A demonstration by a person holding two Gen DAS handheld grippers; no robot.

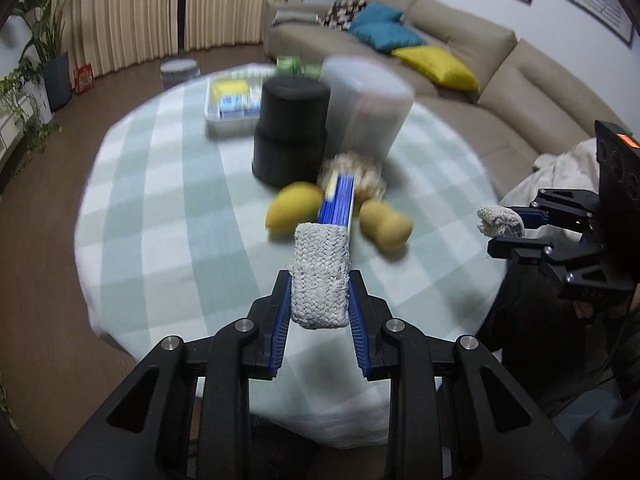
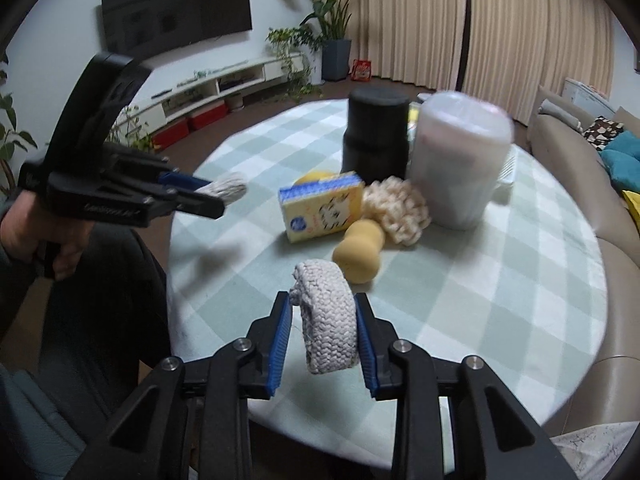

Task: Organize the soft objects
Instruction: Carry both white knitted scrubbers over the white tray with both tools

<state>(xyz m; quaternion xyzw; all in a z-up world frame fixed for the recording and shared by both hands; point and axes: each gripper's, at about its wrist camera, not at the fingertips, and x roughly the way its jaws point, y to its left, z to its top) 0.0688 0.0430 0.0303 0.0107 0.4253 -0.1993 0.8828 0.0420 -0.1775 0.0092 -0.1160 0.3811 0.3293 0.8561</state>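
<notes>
My left gripper (image 1: 319, 296) is shut on a grey knitted pad (image 1: 319, 276) above the near edge of the round table (image 1: 168, 200). It also shows in the right wrist view (image 2: 224, 196), at the left. My right gripper (image 2: 322, 320) is shut on a second grey knitted pad (image 2: 328, 320); it also shows at the right of the left wrist view (image 1: 500, 226). On the table lie a blue and yellow sponge pack (image 2: 322, 206), a tan peanut-shaped sponge (image 2: 360, 250), a cream loofah (image 2: 398, 210) and a yellow sponge (image 1: 294, 208).
A black cylinder (image 2: 376, 134) and a frosted plastic container (image 2: 460, 160) stand behind the sponges. A white tray of items (image 1: 232, 104) sits at the far side. A beige sofa (image 1: 500, 80) curves round the right. My lap is at the table's near edge.
</notes>
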